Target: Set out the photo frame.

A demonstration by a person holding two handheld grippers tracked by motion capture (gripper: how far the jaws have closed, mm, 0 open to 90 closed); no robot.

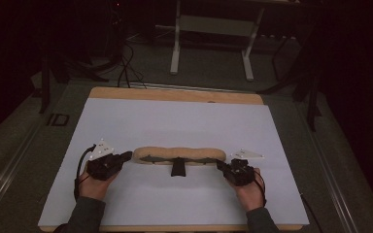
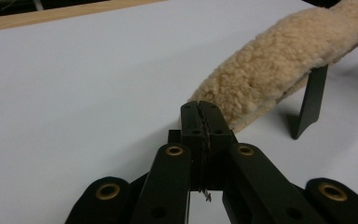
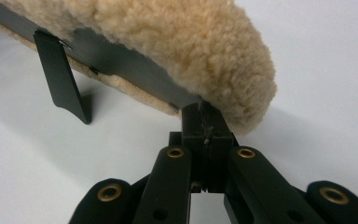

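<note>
A long tan fleece pad (image 1: 179, 153) stretches left to right over the white sheet (image 1: 175, 121), in the near half of the table. Its underside is dark, and a black tab (image 1: 178, 168) hangs from the middle. My left gripper (image 1: 128, 156) is shut on the pad's left end; in the left gripper view the jaws (image 2: 199, 112) meet on the edge of the fleece (image 2: 279, 60). My right gripper (image 1: 219, 165) is shut on the right end; in the right gripper view its tips (image 3: 204, 114) pinch the dark lining (image 3: 121, 58) under the fleece (image 3: 168, 42). The tab (image 3: 63, 77) casts a shadow on the sheet.
The white sheet covers a wooden table (image 1: 175, 94), with wood showing at the far edge. Beyond it, a white metal frame (image 1: 176, 48) stands on the dark floor with cables (image 1: 126, 63) lying nearby. Bare sheet lies on all sides of the pad.
</note>
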